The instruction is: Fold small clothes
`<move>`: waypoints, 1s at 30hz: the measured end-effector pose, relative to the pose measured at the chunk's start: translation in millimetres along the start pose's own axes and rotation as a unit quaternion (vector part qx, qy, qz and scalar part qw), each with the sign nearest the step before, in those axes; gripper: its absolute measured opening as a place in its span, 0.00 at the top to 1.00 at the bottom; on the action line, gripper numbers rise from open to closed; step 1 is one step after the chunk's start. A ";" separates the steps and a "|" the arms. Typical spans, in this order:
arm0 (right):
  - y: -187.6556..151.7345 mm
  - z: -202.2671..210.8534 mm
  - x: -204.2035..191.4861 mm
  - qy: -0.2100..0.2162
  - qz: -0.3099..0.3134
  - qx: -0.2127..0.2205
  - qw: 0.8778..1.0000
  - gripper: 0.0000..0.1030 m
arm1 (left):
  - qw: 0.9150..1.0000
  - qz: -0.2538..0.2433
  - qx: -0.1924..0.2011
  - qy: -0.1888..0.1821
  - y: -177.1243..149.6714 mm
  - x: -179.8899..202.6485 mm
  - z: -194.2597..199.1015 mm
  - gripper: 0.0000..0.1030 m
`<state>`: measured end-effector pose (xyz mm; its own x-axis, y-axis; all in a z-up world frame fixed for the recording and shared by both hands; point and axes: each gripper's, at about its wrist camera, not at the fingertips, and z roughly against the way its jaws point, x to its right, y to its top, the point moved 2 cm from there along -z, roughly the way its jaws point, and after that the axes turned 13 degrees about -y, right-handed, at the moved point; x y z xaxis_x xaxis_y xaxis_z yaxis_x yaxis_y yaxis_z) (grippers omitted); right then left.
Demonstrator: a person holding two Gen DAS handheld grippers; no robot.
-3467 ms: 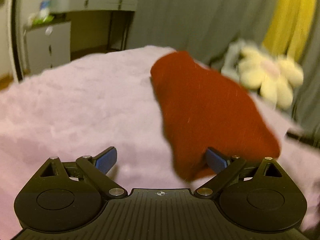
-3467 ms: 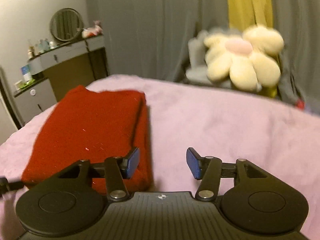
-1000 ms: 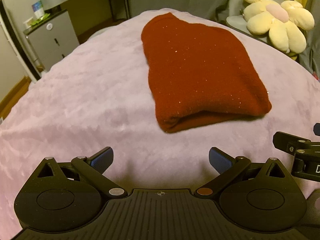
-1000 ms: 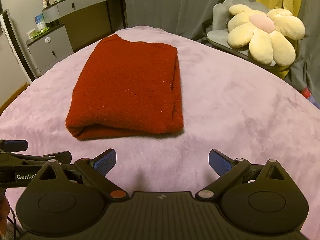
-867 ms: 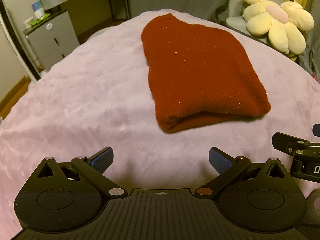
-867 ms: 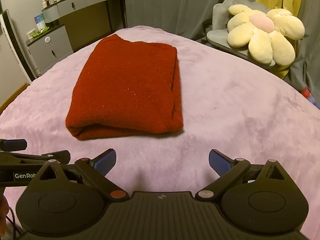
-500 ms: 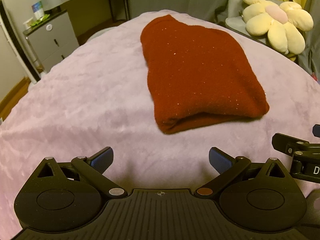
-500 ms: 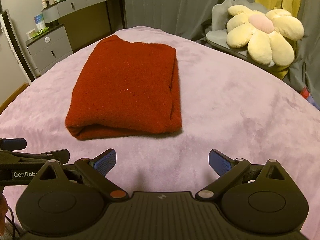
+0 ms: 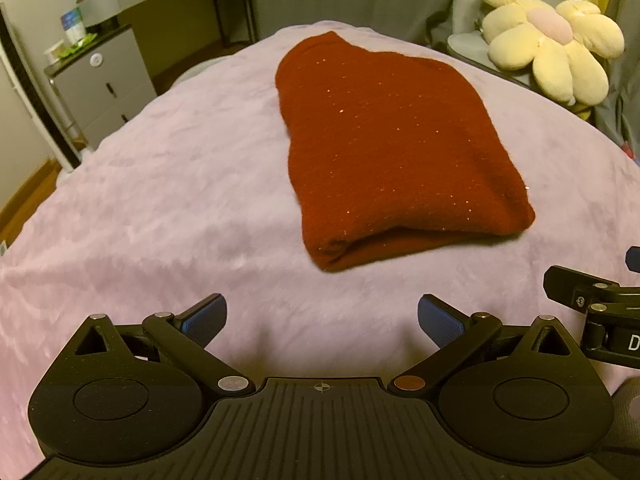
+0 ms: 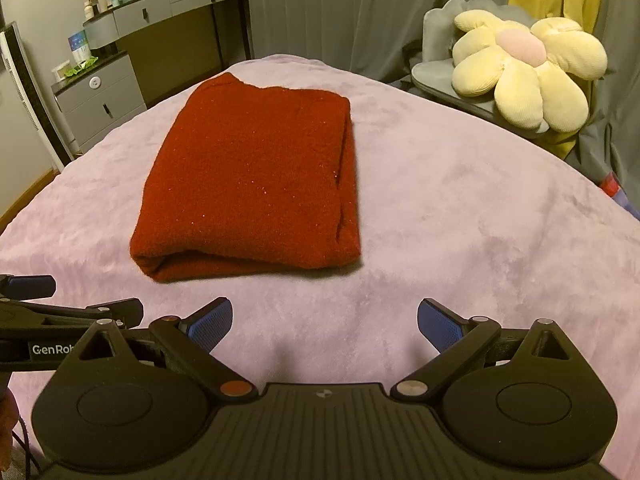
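A dark red knit garment lies folded into a thick rectangle on the pink bedspread; it also shows in the right wrist view. My left gripper is open and empty, held back from the garment's near edge. My right gripper is open and empty too, also short of the near edge. Each gripper shows at the side of the other's view: the right one and the left one.
A yellow flower-shaped plush sits on a grey chair beyond the bed's far right. A grey dresser with bottles stands at the far left. Grey and yellow curtains hang behind.
Both grippers drew back from the garment's near edge 3.5 s ago, opened wider and now hold still. In the last second almost nothing has moved.
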<state>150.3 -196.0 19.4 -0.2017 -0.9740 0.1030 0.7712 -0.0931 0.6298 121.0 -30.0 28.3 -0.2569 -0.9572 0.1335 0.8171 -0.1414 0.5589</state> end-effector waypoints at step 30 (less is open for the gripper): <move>1.7 -0.1 0.4 -0.003 0.006 0.001 1.000 0.04 | 1.000 0.008 0.003 -0.013 1.8 -2.6 1.5 0.00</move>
<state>151.5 -196.6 20.4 -0.1948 -0.9741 0.1151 0.7723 -0.0800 0.6302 122.4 -27.4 30.2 -0.2575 -0.9523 0.1636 0.8183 -0.1249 0.5610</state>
